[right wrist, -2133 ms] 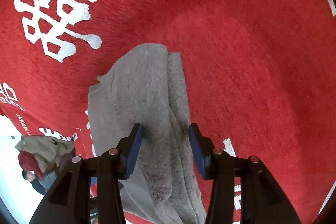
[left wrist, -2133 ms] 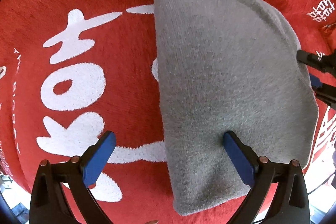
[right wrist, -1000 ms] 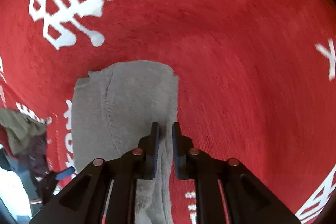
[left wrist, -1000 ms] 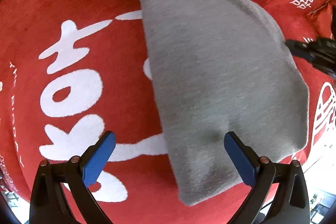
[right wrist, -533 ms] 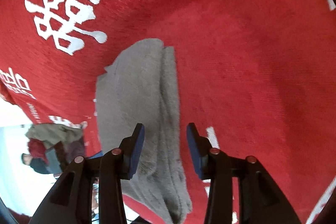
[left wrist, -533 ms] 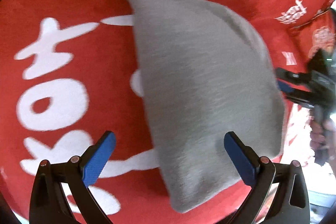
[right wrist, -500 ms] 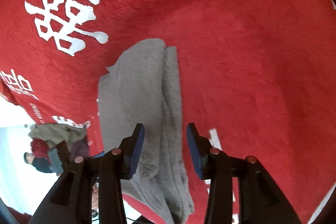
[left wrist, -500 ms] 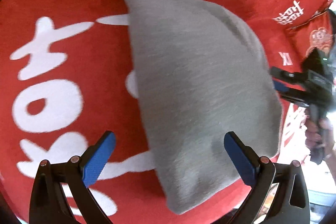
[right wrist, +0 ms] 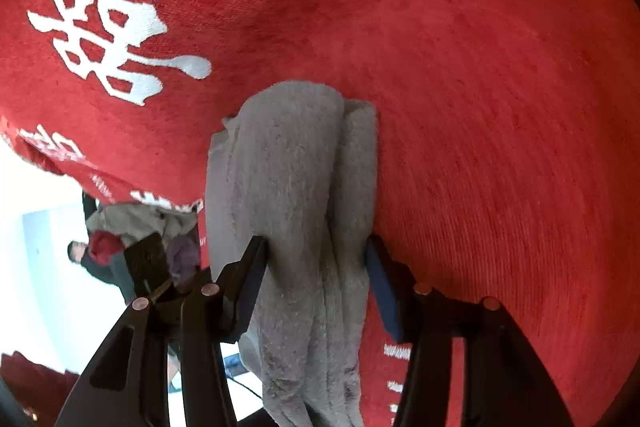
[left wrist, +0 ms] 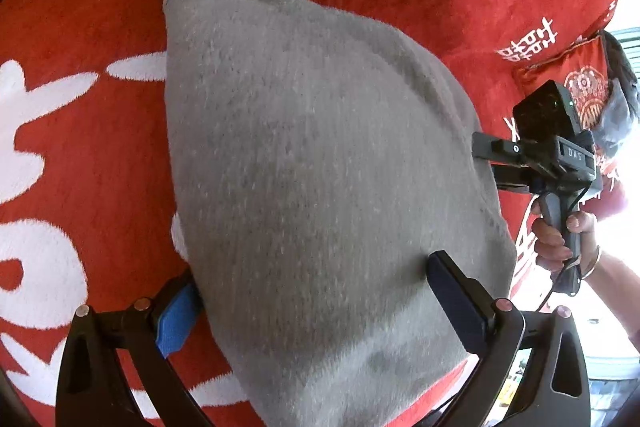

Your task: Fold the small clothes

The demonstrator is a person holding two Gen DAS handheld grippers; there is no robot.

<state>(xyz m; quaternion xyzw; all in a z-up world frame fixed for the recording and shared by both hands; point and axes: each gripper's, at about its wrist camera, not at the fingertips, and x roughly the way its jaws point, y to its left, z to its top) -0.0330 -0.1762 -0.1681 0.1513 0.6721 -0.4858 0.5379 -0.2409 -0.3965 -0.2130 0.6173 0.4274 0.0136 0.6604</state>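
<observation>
Left wrist view: the grey garment, a soft fleecy knit already folded into a thick, rounded wedge, lies on the red table cover, a short-piled cloth with big white characters. The left gripper stands spread wide, its fingers straddling the near part of the garment; the blue pad sits at the cloth's left edge and I cannot tell whether it presses. At the garment's right edge the right gripper comes in sideways, held by a hand.

Right wrist view: the garment runs away from the camera as stacked, fuzzy layers with a seam ridge. The right gripper has just been opening; its jaws stand parted with the bundled edge between them, the pads at the cloth's flanks but not visibly squeezing.

To do this step well, I judge both grippers should bite through all layers at matching edges before lifting, so the plush stack folds over squarely instead of sliding apart on the napped cover
</observation>
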